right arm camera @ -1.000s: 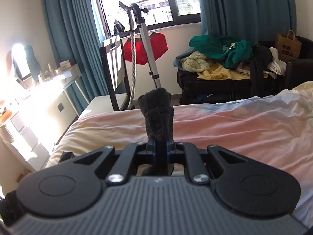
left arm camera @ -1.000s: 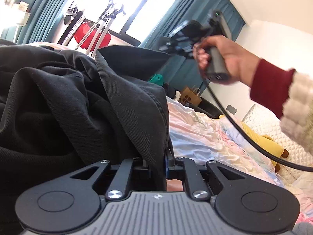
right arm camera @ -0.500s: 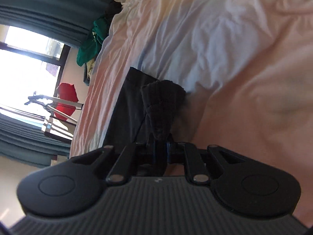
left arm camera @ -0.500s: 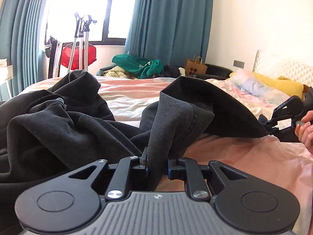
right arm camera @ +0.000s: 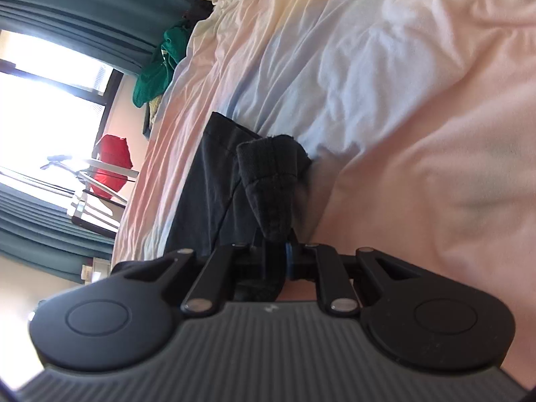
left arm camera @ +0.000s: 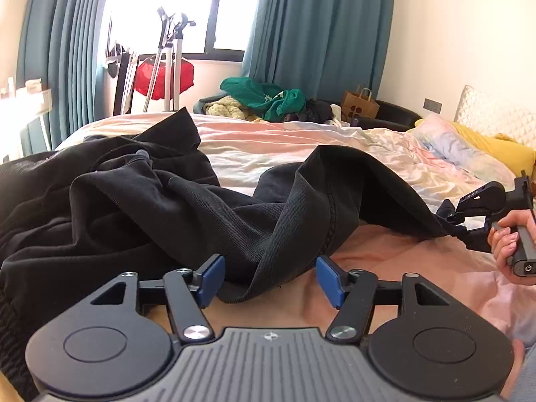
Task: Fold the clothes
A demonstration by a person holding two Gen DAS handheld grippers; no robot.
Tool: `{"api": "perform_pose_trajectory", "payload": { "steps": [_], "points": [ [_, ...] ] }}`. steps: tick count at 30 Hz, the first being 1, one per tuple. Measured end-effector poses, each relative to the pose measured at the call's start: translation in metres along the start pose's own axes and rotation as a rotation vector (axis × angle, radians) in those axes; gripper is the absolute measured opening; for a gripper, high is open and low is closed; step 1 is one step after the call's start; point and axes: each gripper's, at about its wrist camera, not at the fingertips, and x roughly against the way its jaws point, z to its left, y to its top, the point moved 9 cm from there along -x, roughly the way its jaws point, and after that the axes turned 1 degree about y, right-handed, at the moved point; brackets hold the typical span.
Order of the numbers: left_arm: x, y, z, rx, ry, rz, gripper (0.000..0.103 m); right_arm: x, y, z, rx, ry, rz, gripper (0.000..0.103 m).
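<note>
Rumpled pastel bedsheet (left arm camera: 335, 140), black twill garment (left arm camera: 167, 207)

black garment (left arm camera: 160, 207), dark twill, crumpled in a heap on left of bed (left arm camera: 301, 144); one hemmed edge drapes near centre, a corner stretched out to the right

The left gripper (left arm camera: 266, 279) has a grey ribbed housing flanked by two round black discs at 8 and 4 o'clock, black linkage bars fixed with silver screws, and blue pads on its fingers (left arm camera: 330, 279). The right gripper (right arm camera: 278, 254) has the same build: ribbed grey body, black discs, silver screws, a sliver of blue pad. A hand (left arm camera: 511, 246) wraps a dark handle.
</note>
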Motion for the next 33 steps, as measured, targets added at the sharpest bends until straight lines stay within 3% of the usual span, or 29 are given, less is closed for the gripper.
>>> {"api": "perform_pose_trajectory", "payload": {
  "steps": [2, 8, 11, 14, 19, 22, 25, 27, 28, 30, 33],
  "points": [
    [0.013, 0.001, 0.017, 0.129, 0.008, 0.024, 0.081, 0.001, 0.007, 0.008, 0.037, 0.021, -0.022, 0.014],
    [0.02, -0.039, 0.084, 0.711, -0.012, 0.101, 0.087, 0.013, 0.041, 0.03, 0.131, 0.063, -0.176, 0.014],
    [0.009, -0.066, 0.11, 0.997, -0.032, 0.135, 0.087, 0.033, 0.067, 0.021, 0.048, 0.098, -0.318, 0.014],
    [0.002, -0.082, 0.133, 1.232, -0.068, 0.084, 0.086, 0.05, 0.094, -0.007, -0.062, 0.081, -0.43, 0.014],
    [0.007, -0.086, 0.151, 1.391, -0.037, -0.059, 0.08, 0.035, 0.099, -0.065, -0.24, 0.006, -0.401, 0.014],
    [0.008, -0.092, 0.163, 1.479, 0.003, -0.129, 0.066, 0.027, 0.099, -0.081, -0.288, -0.018, -0.395, 0.014],
    [0.009, -0.095, 0.173, 1.56, 0.013, -0.15, 0.048, 0.026, 0.101, -0.071, -0.212, -0.031, -0.402, 0.014],
    [0.011, -0.089, 0.175, 1.529, 0.043, -0.159, 0.04, 0.026, 0.103, -0.065, -0.17, -0.036, -0.407, 0.014],
    [0.012, -0.086, 0.176, 1.509, 0.058, -0.163, 0.028, 0.027, 0.102, -0.065, -0.171, -0.035, -0.408, 0.014],
    [0.018, -0.073, 0.173, 1.418, 0.113, -0.171, 0.024, 0.028, 0.101, -0.069, -0.19, -0.033, -0.406, 0.014],
    [0.039, -0.054, 0.173, 1.366, 0.163, -0.213, 0.016, 0.031, 0.101, -0.074, -0.233, -0.017, -0.403, 0.014]
  ]
}}
